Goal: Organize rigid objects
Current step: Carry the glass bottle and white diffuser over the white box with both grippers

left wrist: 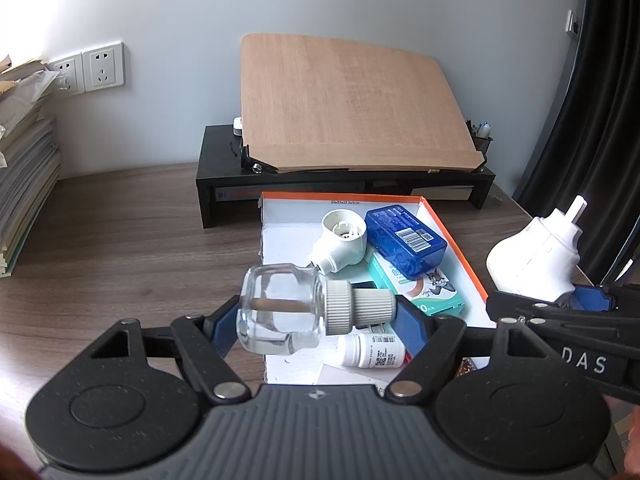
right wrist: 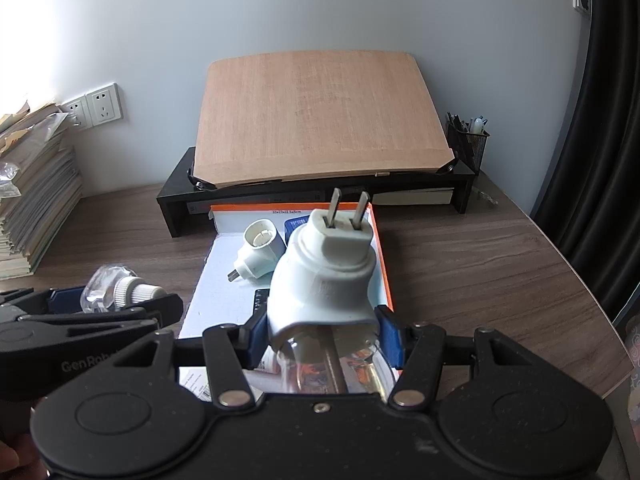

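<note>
My left gripper (left wrist: 316,316) is shut on a clear glass refill bottle (left wrist: 276,308) with a ribbed white cap, held sideways above the near edge of the orange-rimmed white box (left wrist: 456,240). My right gripper (right wrist: 320,338) is shut on a white plug-in heater unit (right wrist: 324,276) with its two prongs pointing up and a clear bottle fitted beneath it. It also shows in the left wrist view (left wrist: 532,260), right of the box. In the box lie a second white plug-in unit (left wrist: 340,244), a blue case (left wrist: 404,240), a teal carton (left wrist: 420,288) and a small white pill bottle (left wrist: 370,350).
A black monitor riser (left wrist: 224,184) with a tilted wooden board (left wrist: 348,104) stands behind the box. A stack of papers (left wrist: 24,160) sits at the far left under wall sockets (left wrist: 90,68). A mesh pen holder (right wrist: 466,144) stands at the back right. A dark curtain (right wrist: 600,120) hangs on the right.
</note>
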{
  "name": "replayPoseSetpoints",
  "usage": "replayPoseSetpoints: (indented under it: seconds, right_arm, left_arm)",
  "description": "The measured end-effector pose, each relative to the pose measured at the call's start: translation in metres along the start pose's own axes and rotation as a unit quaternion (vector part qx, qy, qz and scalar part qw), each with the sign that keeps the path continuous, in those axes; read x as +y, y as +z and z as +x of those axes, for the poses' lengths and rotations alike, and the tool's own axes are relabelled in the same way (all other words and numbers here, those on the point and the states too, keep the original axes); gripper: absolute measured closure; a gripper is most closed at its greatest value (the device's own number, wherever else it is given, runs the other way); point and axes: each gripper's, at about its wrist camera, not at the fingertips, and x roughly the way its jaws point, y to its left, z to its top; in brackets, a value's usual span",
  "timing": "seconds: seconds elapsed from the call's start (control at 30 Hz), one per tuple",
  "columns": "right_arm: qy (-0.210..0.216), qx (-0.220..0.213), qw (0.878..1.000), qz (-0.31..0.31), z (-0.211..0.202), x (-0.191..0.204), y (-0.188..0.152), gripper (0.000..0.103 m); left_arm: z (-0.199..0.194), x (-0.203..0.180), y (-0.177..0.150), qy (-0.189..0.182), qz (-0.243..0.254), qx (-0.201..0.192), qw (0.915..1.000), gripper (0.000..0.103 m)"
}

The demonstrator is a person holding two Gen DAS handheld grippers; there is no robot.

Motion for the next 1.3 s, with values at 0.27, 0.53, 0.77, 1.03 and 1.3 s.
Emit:
replayPoseSetpoints:
  seconds: [0.27, 0.53, 0.77, 1.03, 1.3]
  right_arm:
    - [0.000, 0.002, 1.000, 0.001, 0.0018, -0.0007, 0.0000, 0.036]
    - [0.002, 0.000, 1.000, 0.001, 0.0010, -0.0006, -0.0021, 0.036]
    - [0.004, 0.002, 1.000, 0.001, -0.0012, -0.0008, -0.0038, 0.036]
    - [0.002, 0.003, 1.000, 0.003, -0.0006, -0.0007, -0.0037, 0.036]
    - [0.001, 0.006, 1.000, 0.004, 0.0045, -0.0026, -0.0039, 0.036]
  left_arm:
    - [-0.0005, -0.0005, -0.0006, 0.000, -0.001, 0.000, 1.0000, 0.024]
    - [-0.0039, 0.0004, -0.0016, -0.001, -0.004, -0.002, 1.0000, 0.024]
    - [-0.0046, 0.0005, -0.0013, -0.001, -0.004, -0.003, 1.0000, 0.024]
    - [-0.0037, 0.0003, -0.0020, -0.002, -0.004, -0.001, 1.0000, 0.024]
    - [0.0018, -0.0011, -0.0007, -0.002, -0.005, 0.002, 1.0000, 0.024]
